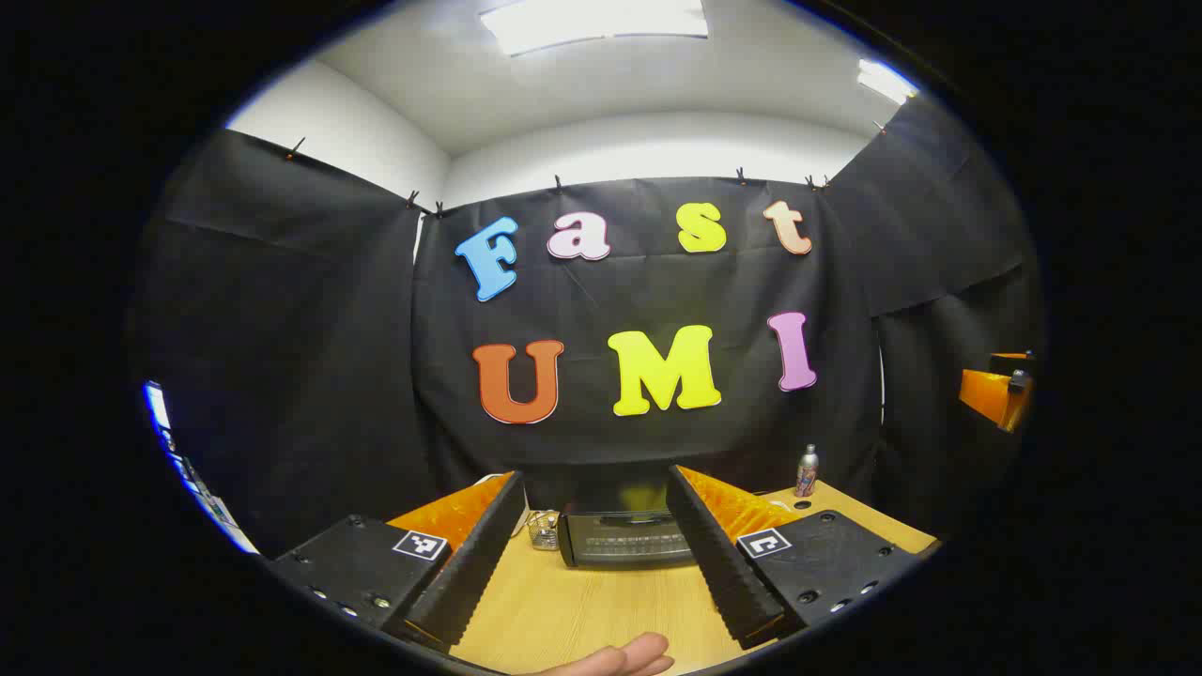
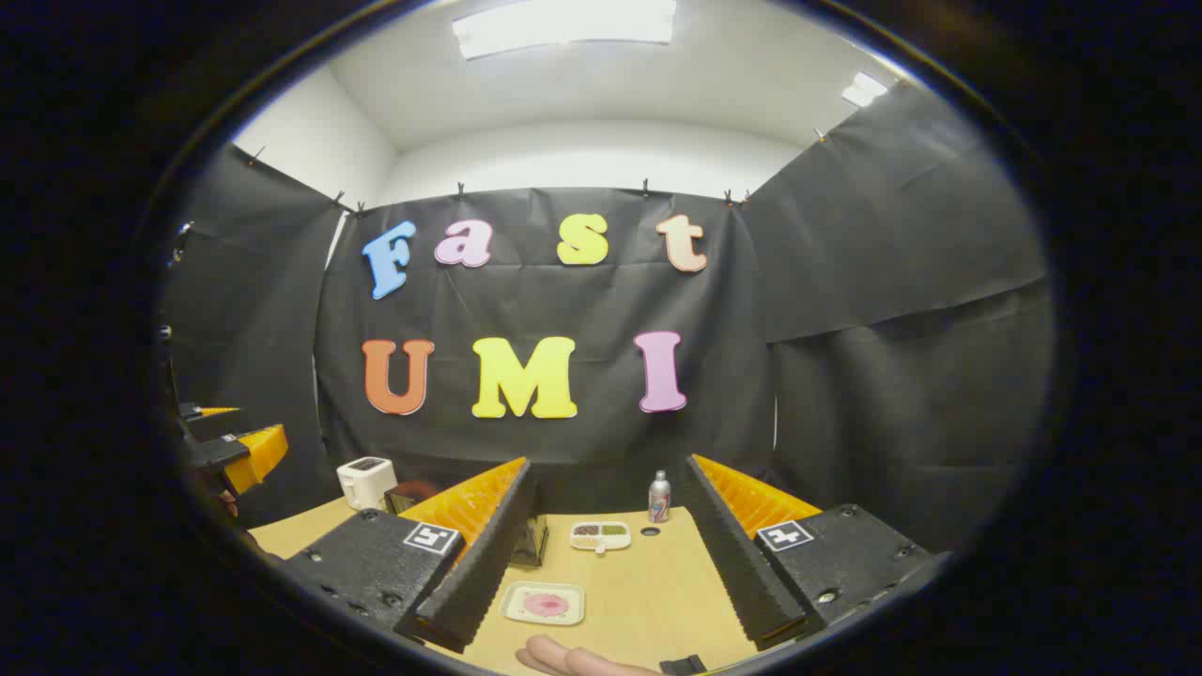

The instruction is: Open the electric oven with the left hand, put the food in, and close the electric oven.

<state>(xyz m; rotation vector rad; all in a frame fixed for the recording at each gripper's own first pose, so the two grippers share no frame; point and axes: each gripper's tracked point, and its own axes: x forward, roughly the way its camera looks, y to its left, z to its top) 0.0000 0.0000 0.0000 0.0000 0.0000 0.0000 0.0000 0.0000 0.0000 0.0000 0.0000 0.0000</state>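
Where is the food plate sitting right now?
In the right gripper view, the food plate lies flat on the wooden table, near its front edge between the right gripper fingers, closer to the left one, in front of the divided snack tray.

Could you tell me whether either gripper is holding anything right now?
Nothing is held: the left gripper and right gripper are both open and empty above the table.
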